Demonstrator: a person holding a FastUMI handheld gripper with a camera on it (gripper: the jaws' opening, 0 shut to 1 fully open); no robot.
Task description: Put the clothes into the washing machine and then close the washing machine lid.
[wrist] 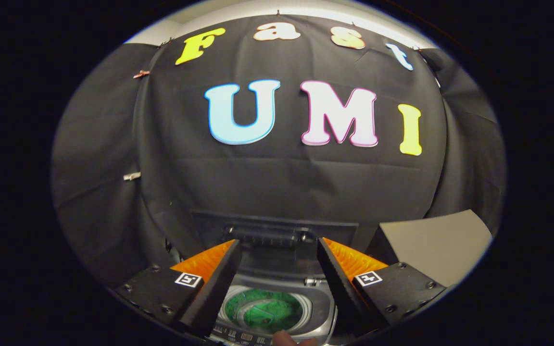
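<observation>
A small top-loading washing machine [322,307] stands below and between my fingers. Its dark lid [277,230] is raised upright behind the tub, against the black cloth wall. Down in the round drum lies green cloth [263,310]. My gripper [277,247] hovers above the machine, open, with nothing between its fingers; the lid's hinge area shows in the gap between the tips.
A grey board or tabletop [438,240] lies to the right of the machine. A fingertip of a person's hand [284,339] touches the machine's front control strip. Black cloth hangs close behind and to both sides.
</observation>
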